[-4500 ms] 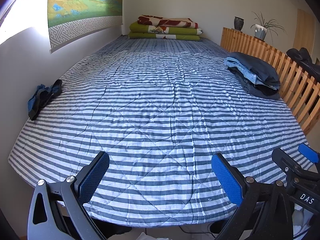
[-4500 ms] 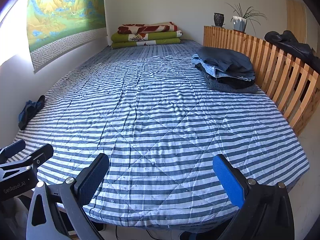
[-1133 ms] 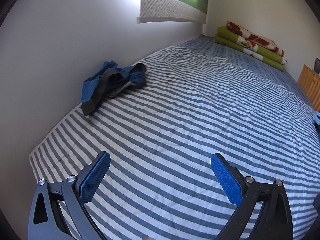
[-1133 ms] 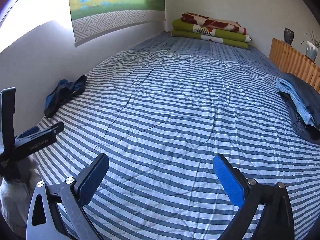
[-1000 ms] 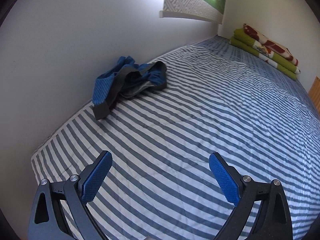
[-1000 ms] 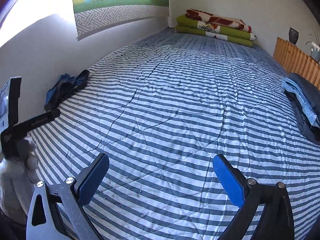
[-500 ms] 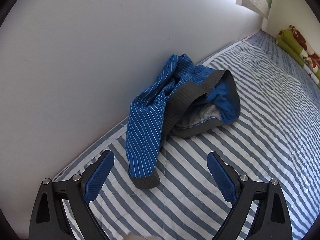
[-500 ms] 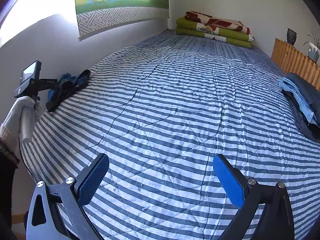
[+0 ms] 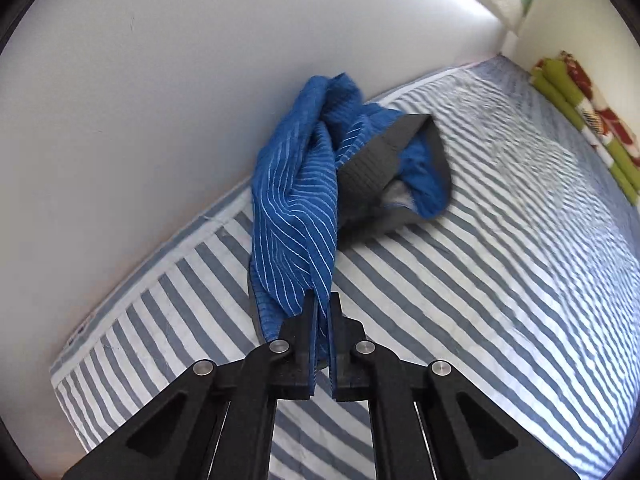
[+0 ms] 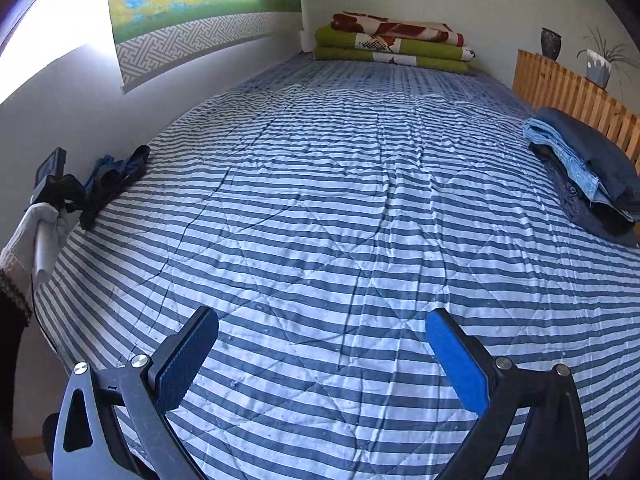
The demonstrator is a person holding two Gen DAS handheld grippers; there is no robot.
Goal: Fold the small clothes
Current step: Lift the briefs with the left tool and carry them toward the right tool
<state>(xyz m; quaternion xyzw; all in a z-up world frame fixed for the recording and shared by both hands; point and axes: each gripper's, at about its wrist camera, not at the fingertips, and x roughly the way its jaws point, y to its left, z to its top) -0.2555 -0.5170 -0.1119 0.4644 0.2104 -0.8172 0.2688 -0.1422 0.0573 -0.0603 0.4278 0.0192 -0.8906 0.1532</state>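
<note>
A crumpled pair of blue pinstriped shorts (image 9: 296,216) with a grey waistband lies against the wall at the left edge of the striped bed (image 9: 500,280). My left gripper (image 9: 322,304) is shut on the near end of the shorts, with blue cloth pinched between its jaws. In the right wrist view the same shorts (image 10: 116,178) show small at the far left, with a gloved hand (image 10: 40,236) holding the left gripper beside them. My right gripper (image 10: 320,344) hovers open over the near middle of the bed (image 10: 340,200), nothing between its fingers.
A stack of folded dark and denim clothes (image 10: 588,168) sits at the bed's right side by a wooden slatted rail (image 10: 576,96). Folded green and red blankets (image 10: 392,44) lie at the far end. The white wall (image 9: 140,100) runs close along the left.
My left gripper moved in to the shorts and went from wide open to shut on their near end. The right gripper stayed open over the bed.
</note>
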